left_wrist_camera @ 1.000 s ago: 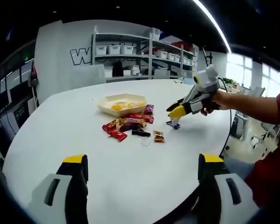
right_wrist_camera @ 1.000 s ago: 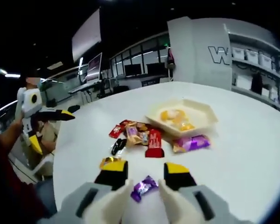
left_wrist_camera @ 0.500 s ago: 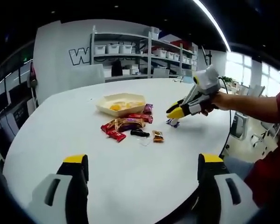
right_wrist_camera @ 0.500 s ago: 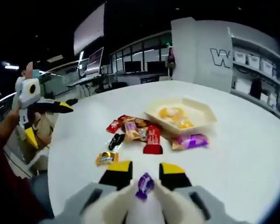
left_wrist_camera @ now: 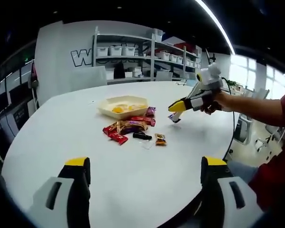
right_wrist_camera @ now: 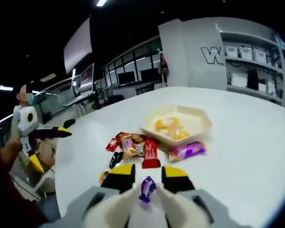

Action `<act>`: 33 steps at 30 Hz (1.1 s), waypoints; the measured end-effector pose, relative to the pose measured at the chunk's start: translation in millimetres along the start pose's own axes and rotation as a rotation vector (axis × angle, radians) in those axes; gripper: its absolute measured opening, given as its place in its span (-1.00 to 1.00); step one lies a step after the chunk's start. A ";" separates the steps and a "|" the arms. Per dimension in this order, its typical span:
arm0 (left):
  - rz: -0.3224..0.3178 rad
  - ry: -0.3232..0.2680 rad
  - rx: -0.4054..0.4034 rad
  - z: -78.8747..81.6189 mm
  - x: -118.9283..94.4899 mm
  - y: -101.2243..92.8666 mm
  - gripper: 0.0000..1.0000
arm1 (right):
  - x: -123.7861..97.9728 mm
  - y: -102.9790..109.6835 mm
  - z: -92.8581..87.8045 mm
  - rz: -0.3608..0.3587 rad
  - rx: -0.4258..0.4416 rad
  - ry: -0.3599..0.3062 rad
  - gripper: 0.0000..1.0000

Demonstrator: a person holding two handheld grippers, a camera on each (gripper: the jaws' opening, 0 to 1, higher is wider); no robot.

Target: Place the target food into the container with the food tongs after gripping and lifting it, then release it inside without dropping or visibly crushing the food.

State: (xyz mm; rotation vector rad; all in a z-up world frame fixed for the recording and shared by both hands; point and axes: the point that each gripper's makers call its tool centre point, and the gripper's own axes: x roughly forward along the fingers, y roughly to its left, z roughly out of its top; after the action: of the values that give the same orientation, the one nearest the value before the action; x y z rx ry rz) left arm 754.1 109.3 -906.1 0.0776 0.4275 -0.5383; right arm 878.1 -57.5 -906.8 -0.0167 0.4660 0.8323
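My right gripper (right_wrist_camera: 146,176) is shut on a small purple-wrapped candy (right_wrist_camera: 146,188), held a little above the white table (right_wrist_camera: 256,142). In the left gripper view that same gripper (left_wrist_camera: 178,110) hangs above the table right of the snacks, the purple candy (left_wrist_camera: 175,118) dangling from its yellow tips. The cream hexagonal container (right_wrist_camera: 176,126) (left_wrist_camera: 123,105) lies beyond the snack pile with yellow food pieces in it. My left gripper (left_wrist_camera: 145,168) is open over the table's near part, nothing between its jaws; it also appears at the left of the right gripper view (right_wrist_camera: 59,133).
Several wrapped snacks lie in a cluster before the container: red bars (right_wrist_camera: 150,154) (left_wrist_camera: 118,137), a purple pack (right_wrist_camera: 186,150), a black one (left_wrist_camera: 143,135), an orange one (left_wrist_camera: 161,138). Shelves with bins (left_wrist_camera: 133,52) stand behind. The table edge curves near a person's sleeve (left_wrist_camera: 275,166).
My right gripper closed on the purple candy and lifted it off the table, moving slightly toward the container. The left gripper has stayed put.
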 end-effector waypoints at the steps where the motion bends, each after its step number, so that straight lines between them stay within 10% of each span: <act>1: 0.001 -0.002 -0.004 0.1 -0.1 0.2 0.89 | 0.0 -0.1 4.6 0.000 0.004 -0.009 -0.70; 33: 0.019 -0.002 -0.015 1.0 -0.5 7.9 0.92 | 23.7 -22.8 54.7 -0.042 0.004 -0.058 -0.69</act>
State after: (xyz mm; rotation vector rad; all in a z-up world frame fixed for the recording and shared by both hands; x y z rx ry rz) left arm 758.1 116.1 -905.3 0.0673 0.4285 -0.5164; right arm 929.5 -45.6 -871.0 0.0013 0.4119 0.7883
